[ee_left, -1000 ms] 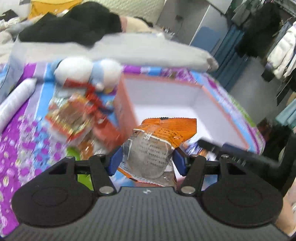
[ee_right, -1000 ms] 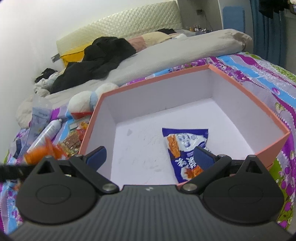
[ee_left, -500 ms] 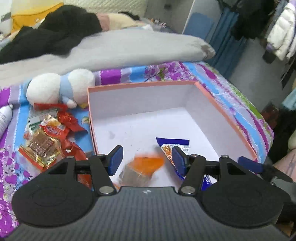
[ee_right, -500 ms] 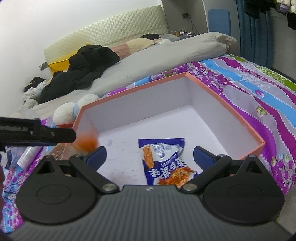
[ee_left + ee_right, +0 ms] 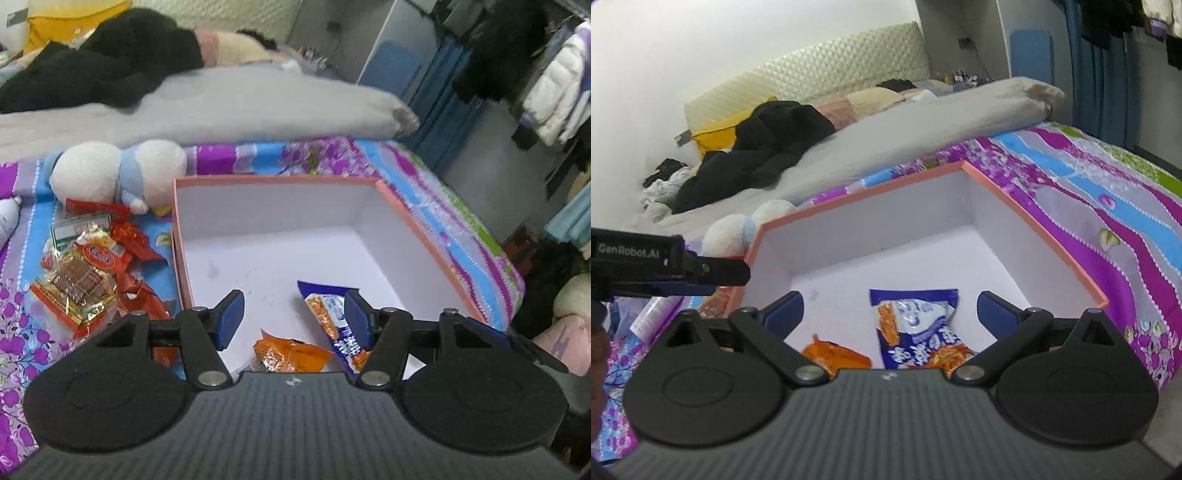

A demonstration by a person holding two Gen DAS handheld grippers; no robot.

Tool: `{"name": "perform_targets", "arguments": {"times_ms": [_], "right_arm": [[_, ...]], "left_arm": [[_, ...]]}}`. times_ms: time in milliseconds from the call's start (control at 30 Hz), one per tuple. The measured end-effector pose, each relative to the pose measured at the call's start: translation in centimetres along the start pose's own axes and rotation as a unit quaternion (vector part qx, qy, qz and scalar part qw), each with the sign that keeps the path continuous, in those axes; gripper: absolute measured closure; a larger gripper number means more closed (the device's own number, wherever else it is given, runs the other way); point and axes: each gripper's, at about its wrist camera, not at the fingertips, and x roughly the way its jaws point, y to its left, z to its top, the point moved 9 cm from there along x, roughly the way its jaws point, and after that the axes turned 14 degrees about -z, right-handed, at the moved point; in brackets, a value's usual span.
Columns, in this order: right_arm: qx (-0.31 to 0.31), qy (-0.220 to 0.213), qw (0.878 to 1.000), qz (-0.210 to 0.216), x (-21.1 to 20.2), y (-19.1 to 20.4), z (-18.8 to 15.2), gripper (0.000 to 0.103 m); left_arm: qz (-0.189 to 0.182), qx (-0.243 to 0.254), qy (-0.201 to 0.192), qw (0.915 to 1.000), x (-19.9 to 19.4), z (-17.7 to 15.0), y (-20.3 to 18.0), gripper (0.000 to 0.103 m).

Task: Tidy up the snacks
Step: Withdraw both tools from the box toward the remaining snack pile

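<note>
A: Box [image 5: 424, 229] position?
B: On the bedspread [image 5: 22, 332], open-topped. Left gripper [image 5: 291, 317] and right gripper [image 5: 890, 314] above its near edge, both spread, nothing held.
A: Snacks?
B: Blue packet [image 5: 916, 332] and orange packet [image 5: 291, 354] lie inside, just beside each other. Red packets [image 5: 88, 273] lie outside, left of the box.

We see a salmon-rimmed white box [image 5: 424, 225], orange packet [image 5: 291, 354], blue-and-white packet [image 5: 916, 325], purple floral bedspread [image 5: 1108, 206].
</note>
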Motion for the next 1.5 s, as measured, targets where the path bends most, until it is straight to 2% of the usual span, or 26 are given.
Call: {"name": "perform_targets", "arguments": {"times_ms": [233,333,433,500,800,933,1100,1267,1333,1400,1500], "right_arm": [[-0.022,-0.034,0.999,0.006,-2.6,2.4,-2.0,0.001],[-0.015,-0.046,0.999,0.021,-4.2,3.2,-2.6,0.001],[-0.023,-0.063,0.997,0.033,-5.7,4.1,-3.5,0.001],[-0.036,-0.067,0.997,0.03,-6.5,4.5,-4.4,0.001],[-0.043,-0.091,0.994,0.052,-9.6,6.5,-7.4,0.001],[-0.042,-0.072,0.994,0.065,-10.1,7.7,-10.4,0.001],[-0.077,-0.066,0.992,0.071,-11.2,10.1,-12.7,0.002],[-0.108,-0.069,0.988,0.085,-11.6,12.8,-13.4,0.002],[-0.132,-0.076,0.985,0.081,-11.8,14.0,-13.6,0.009],[-0.152,-0.079,0.982,0.077,-11.8,15.3,-13.9,0.029],[-0.176,-0.075,0.978,0.082,-11.4,17.3,-14.6,0.04]], "left_arm": [[0.02,0.047,-0.02,0.9985,-4.5,-1.7,0.5,0.037],[0.014,0.053,-0.035,0.9979,-6.7,-2.7,0.8,0.03],[0.022,0.057,-0.051,0.9968,-8.8,-3.6,1.4,0.027],[0.027,0.062,-0.06,0.9959,-10.0,-4.4,2.0,0.021],[0.059,0.049,-0.062,0.9951,-14.1,-8.9,5.7,0.018],[0.059,0.019,-0.058,0.9964,-15.5,-11.5,7.2,0.018],[0.064,-0.023,-0.056,0.9961,-16.9,-14.2,9.8,0.018],[0.072,-0.044,-0.063,0.9944,-18.0,-15.5,12.1,0.018],[0.073,-0.057,-0.067,0.9935,-18.3,-15.8,13.1,0.018],[0.07,-0.071,-0.068,0.9927,-18.3,-16.1,14.3,0.019],[0.069,-0.089,-0.07,0.9912,-17.9,-16.4,16.2,0.019]]}}
